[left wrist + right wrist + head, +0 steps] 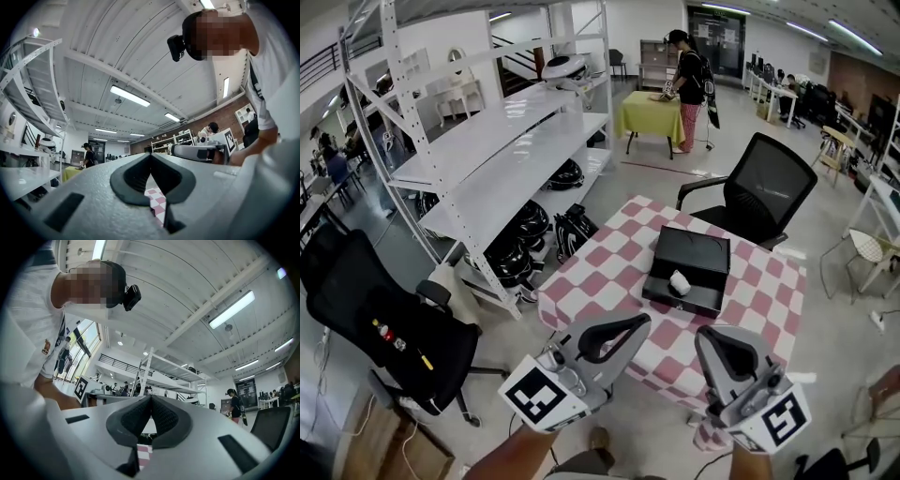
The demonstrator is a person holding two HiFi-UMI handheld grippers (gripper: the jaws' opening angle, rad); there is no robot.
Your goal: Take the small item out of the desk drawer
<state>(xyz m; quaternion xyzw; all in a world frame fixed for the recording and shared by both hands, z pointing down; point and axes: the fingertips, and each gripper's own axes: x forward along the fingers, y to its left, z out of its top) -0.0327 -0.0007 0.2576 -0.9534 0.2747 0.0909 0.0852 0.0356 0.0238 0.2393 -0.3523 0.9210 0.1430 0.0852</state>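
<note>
A black desk drawer unit (692,253) sits on a table with a pink-and-white checked cloth (609,272). A small white item (680,281) lies in its open front part. Both grippers are held low in front of the table's near edge, well short of the drawer, pointing up and forward. My left gripper (639,324) is shut with nothing in it, and its pads meet in the left gripper view (150,157). My right gripper (706,337) is also shut and empty, its pads pressed together in the right gripper view (150,399).
A black office chair (764,192) stands behind the table, another black chair (384,323) at the left. A white shelving rack (487,159) with dark gear underneath runs along the left. Far back a person stands at a yellow-covered table (650,112).
</note>
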